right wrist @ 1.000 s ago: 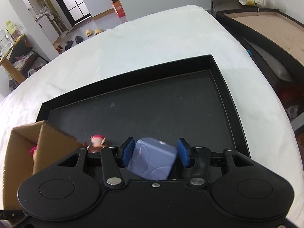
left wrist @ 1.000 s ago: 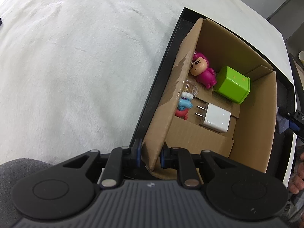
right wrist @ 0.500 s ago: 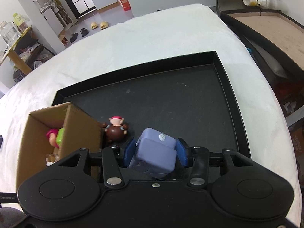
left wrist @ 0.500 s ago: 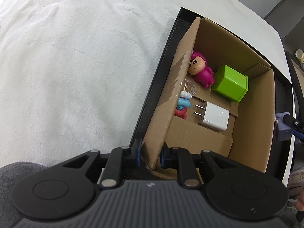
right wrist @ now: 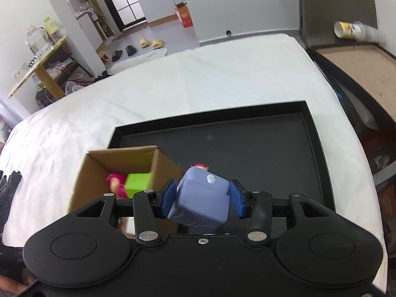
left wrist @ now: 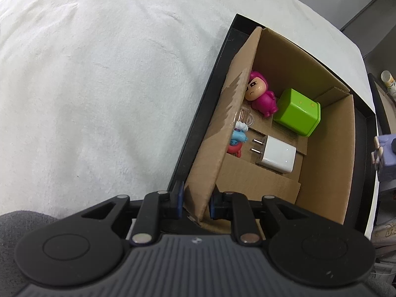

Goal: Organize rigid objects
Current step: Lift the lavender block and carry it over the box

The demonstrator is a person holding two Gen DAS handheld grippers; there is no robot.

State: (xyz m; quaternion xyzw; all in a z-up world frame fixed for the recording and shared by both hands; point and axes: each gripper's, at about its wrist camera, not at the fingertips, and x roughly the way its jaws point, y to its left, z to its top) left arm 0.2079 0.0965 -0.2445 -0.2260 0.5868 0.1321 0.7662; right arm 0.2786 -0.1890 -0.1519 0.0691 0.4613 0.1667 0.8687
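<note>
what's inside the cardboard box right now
Inside the cardboard box: a pink figure, a green cube, a white charger, a clear item and a small blue-and-red figure, half hidden by the box's near wall.

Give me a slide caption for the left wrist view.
Left gripper pinching the brown cardboard box's wall, pink figurine, green cube and white charger inside.

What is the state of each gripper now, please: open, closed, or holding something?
Left gripper: closed on the side wall of the cardboard box.
Right gripper: closed on the blue-purple cube, holding it.
</note>
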